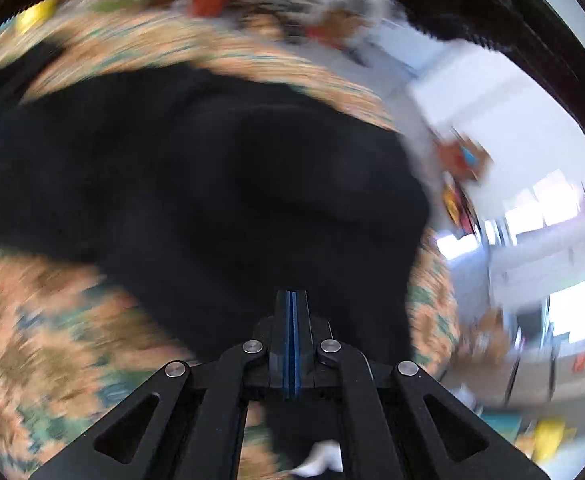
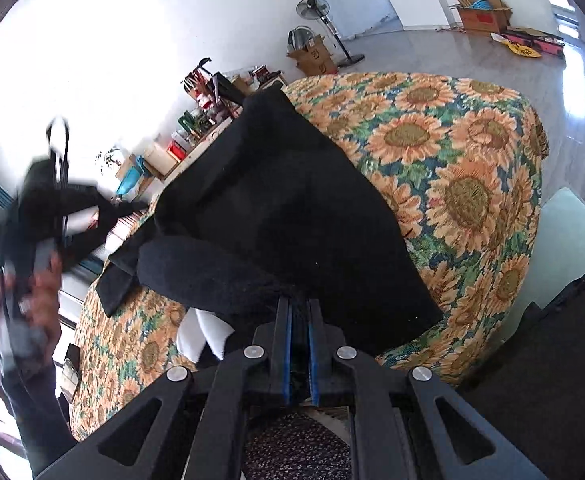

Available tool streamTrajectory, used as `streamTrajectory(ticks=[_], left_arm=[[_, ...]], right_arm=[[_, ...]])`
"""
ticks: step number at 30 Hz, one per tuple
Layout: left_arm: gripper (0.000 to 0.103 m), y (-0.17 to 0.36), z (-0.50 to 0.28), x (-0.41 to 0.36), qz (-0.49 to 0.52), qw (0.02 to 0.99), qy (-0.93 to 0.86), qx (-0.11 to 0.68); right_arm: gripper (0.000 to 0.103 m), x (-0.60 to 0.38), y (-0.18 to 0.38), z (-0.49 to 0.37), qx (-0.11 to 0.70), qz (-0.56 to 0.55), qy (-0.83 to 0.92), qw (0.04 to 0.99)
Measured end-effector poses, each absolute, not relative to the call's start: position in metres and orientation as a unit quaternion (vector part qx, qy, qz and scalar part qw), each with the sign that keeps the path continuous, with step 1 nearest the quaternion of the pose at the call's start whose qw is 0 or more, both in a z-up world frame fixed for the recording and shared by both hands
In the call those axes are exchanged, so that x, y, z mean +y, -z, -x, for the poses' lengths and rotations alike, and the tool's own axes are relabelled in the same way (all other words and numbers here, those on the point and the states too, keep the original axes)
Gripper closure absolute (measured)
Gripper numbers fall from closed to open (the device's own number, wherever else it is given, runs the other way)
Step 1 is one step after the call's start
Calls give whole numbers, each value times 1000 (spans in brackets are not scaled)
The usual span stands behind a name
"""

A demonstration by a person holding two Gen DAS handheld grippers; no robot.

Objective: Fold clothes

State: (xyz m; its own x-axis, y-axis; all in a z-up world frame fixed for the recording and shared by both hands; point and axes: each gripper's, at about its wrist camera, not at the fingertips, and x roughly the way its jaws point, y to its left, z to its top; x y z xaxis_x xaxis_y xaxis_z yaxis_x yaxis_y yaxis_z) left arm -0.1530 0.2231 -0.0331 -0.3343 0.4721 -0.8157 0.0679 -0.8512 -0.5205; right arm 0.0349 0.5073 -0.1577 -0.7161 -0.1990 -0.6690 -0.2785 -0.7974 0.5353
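Clearly we have both the left gripper (image 1: 292,300) and right gripper (image 2: 298,308) clamped on the black garment (image 2: 292,200), lifted above the sunflower cloth (image 2: 472,160); soft, floppy, best pinched at its edges.

The left tool (image 1: 292,300) points down at a black garment (image 1: 196,168), its blue-edged pads pressed flat together with no gap, their tips against the dark cloth; whether they pinch a fold cannot be told. The garment lies spread over a sunflower-patterned cover (image 1: 52,332), which shows blurred to the left of it, beyond it and as a narrow strip on its right. A small white piece of cloth (image 1: 320,458) sits under the tool's linkage, nearer the camera than the garment.
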Motion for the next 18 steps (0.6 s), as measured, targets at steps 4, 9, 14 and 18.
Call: streamTrajectory(ticks=[4,9,14,18], left_arm=[[101,65,149,149,597,60,-751,-276],[101,72,147,112,583,46,-746,-319],[73,84,162,114,572,79,-714,-395],[44,90,158,118,542,70,-718,-431]], right_arm=[[95,508,162,-31,324,379,-867,20],[95,506,160,-35,318,381,-868,28],[95,502,160,-37,319,382,-867,34],[94,501,155,-41,323,379,-867,34]])
